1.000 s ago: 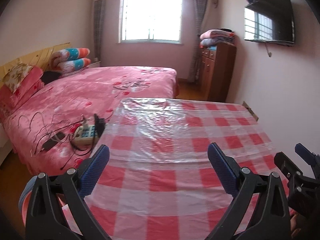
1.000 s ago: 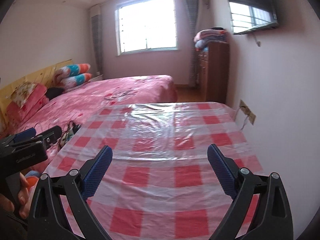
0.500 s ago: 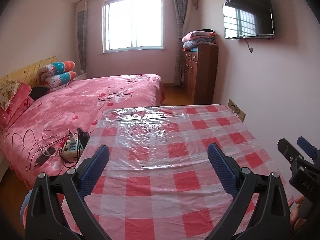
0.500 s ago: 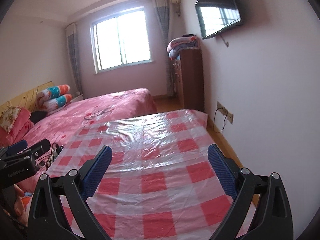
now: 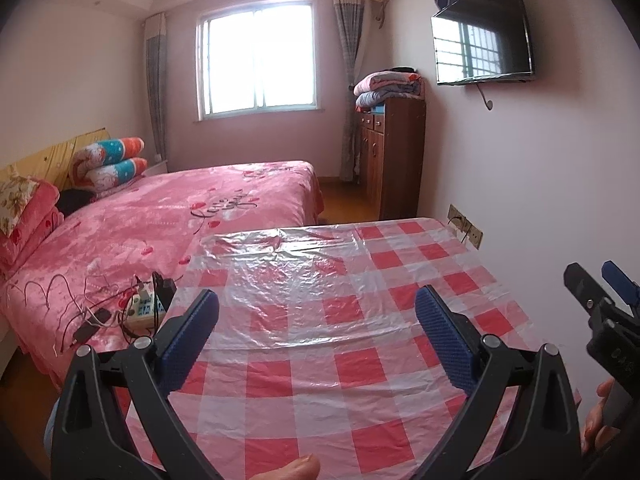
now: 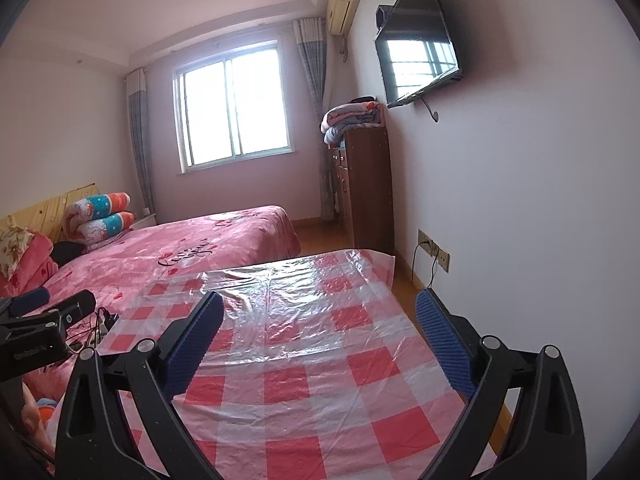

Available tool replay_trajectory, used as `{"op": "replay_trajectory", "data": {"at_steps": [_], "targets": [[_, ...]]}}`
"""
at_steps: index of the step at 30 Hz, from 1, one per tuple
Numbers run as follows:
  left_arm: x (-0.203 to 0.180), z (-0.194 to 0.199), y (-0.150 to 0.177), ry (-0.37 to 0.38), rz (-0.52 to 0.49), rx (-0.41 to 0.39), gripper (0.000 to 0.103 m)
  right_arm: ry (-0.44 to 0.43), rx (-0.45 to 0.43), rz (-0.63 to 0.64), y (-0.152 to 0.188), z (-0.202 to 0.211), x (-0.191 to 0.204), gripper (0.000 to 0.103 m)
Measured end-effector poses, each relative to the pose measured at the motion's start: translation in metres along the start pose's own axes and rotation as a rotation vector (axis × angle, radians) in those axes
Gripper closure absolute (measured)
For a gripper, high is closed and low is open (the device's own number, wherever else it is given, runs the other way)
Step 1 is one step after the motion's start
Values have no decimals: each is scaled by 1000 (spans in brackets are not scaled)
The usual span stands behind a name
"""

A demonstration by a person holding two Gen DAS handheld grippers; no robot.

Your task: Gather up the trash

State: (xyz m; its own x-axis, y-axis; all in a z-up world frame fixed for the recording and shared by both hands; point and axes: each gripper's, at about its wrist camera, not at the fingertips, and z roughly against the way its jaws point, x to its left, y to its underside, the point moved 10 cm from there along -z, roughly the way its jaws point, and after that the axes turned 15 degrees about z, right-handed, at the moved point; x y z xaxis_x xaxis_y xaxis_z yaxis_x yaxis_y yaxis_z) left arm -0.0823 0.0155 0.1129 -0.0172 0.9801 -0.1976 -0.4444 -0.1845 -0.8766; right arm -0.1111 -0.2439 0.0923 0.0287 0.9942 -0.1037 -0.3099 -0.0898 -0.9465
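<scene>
Two grippers: you hold both over the table, side by side and apart.
Left gripper (image 5: 316,312): your blue-padded jaws stand wide, nothing between them.
Right gripper (image 6: 318,314): spread just as wide, gripping nothing; its tips show at the right edge of your left view.
Table: red-and-white checked plastic tablecloth (image 5: 352,312), glossy and wrinkled, right under both grippers.
Trash: none that I can make out on the cloth in either view.
Bed: pink floral bedspread (image 5: 160,216) just left of the table.
Power strip: white power strip with tangled dark cables (image 5: 140,312) lying on the bed near the table's left edge.
Right wall: dark flat television (image 6: 420,40) mounted above a brown wooden cabinet (image 6: 368,188) with folded blankets on top.
</scene>
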Motion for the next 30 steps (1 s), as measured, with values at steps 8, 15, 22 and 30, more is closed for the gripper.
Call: {"op": "replay_trajectory", "data": {"at_steps": [8,15,22,30], "targets": [[0,5,2,15,5,-8,4,-16,3,23,-1,3,8,7],[4,-3,8,9,14,10,4,-37,39,39,7,-8,19,7],[13,-27,21,10,47,60,4,-66,102,49,25,-31,31,7],[32,-84,56,-77,66,195,4,-133,257,62,62,-80,49,7]]}}
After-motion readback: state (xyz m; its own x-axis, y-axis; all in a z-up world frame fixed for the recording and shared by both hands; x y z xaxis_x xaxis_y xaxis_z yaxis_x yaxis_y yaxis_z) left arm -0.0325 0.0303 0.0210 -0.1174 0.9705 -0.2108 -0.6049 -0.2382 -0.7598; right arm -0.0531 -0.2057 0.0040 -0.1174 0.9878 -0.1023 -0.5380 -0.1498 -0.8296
